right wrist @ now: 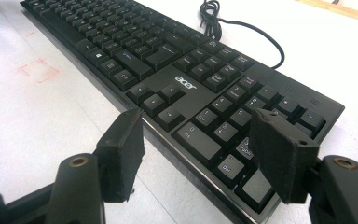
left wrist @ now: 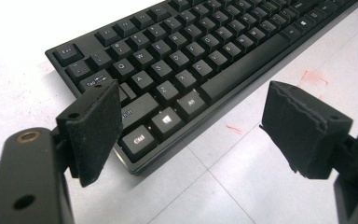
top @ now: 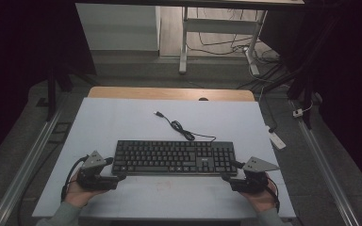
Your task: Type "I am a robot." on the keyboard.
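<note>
Black keyboard [top: 174,157] lying flat mid-counter [top: 122,122], left claw [top: 115,172] and right claw [top: 230,172] spread wide and empty at its two near corners; each should straddle the thin front edge squarely, closing together so it lifts level.

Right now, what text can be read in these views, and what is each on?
"acer": on the keyboard above the arrow keys.
"Ctrl": bottom-left key.
"Alt": key beside the space bar.
"Esc": top-left key.
"Del": number-pad key.
Most other key legends are too small or blurred to read.
</note>
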A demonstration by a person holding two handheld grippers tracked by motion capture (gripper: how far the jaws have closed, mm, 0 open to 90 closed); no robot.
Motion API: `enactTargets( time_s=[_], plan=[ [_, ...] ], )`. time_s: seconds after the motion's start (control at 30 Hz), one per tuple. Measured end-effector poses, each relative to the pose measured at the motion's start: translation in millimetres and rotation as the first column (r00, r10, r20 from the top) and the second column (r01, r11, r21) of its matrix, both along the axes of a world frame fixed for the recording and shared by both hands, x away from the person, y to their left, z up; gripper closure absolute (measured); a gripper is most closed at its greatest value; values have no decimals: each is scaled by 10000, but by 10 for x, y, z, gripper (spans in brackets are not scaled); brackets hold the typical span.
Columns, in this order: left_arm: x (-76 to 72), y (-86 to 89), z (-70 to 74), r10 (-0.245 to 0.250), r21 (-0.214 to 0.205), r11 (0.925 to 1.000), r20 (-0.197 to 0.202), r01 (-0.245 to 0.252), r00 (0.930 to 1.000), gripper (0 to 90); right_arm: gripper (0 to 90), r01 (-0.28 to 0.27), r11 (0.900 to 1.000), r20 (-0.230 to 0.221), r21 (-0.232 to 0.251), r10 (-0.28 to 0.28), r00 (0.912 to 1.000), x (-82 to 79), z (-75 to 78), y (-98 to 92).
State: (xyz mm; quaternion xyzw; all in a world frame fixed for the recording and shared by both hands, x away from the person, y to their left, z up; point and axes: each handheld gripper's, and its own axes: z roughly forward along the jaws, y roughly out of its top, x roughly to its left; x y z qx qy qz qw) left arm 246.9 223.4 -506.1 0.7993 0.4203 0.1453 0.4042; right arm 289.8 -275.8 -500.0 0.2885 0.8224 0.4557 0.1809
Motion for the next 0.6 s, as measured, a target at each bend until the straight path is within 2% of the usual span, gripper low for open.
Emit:
enactTargets(
  time_s=[0.03,0.6],
  plan=[
    [1,-2,0,-6,7,10000,-6,6,10000,203,357,61,9999,-4,-122,-61,10000,-4,5,-3],
    [8,-2,2,10,46,10000,23,-10,10000,207,358,21,9999,-55,-138,-22,10000,-8,3,0]
  ],
)
